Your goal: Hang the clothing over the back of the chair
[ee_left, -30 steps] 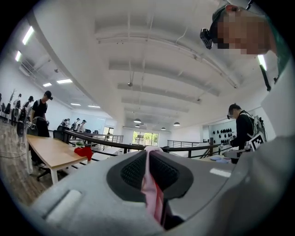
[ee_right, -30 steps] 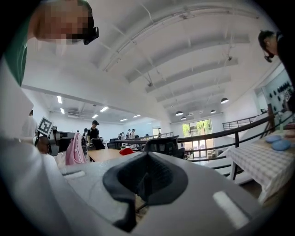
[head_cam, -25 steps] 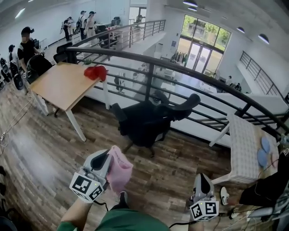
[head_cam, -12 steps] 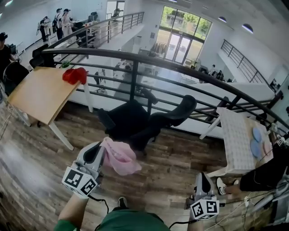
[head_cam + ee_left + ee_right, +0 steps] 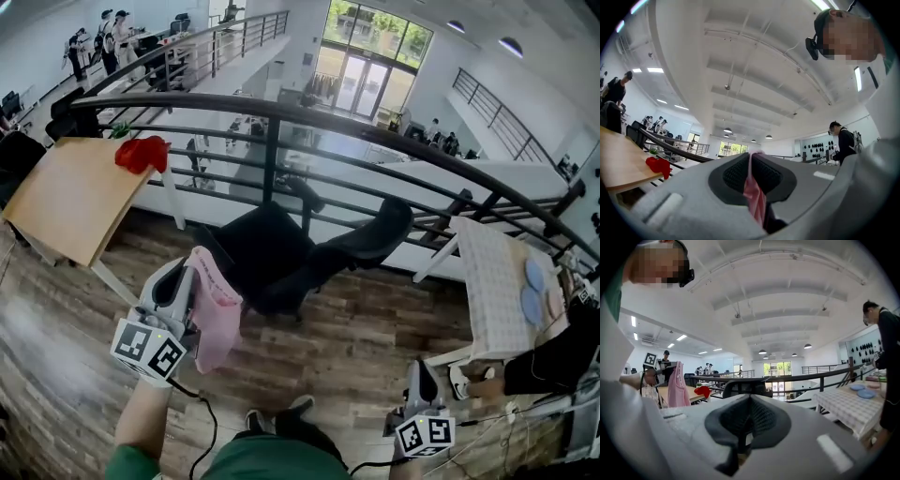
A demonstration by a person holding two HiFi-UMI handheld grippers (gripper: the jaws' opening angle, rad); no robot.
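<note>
The left tool [image 5: 184, 281] is gripping the pink clothing [image 5: 215, 314]. Its jaws are nearly together, with a fold of fabric pinched between the pads. The garment is hanging loose from the jaws in the air, on the near side of the chair [image 5: 272, 253] and just left of its seat, not yet touching it. The right tool [image 5: 419, 375] is hovering well to the near right of the chair, low over the wood floor [image 5: 356, 337]. Its jaws are resting closed against each other with nothing between them.

The chair, a black office chair, is standing on the floor with its curved back [image 5: 380, 230] reaching toward the right, and nothing is lying over that back. Left of the chair a wooden table [image 5: 66, 197] is standing. A red cloth [image 5: 141, 153] is lying at the table corner that is farthest from the person and closest to the chair. Right of the chair a table with a checked cover [image 5: 492, 281] is carrying two blue plates [image 5: 536, 291] near its far right edge.

Directly behind the chair a dark railing [image 5: 375, 139] is curving across the whole width of the view. Beyond it, far to the chair's left, several people [image 5: 112, 37] are standing along another stretch of rail.
</note>
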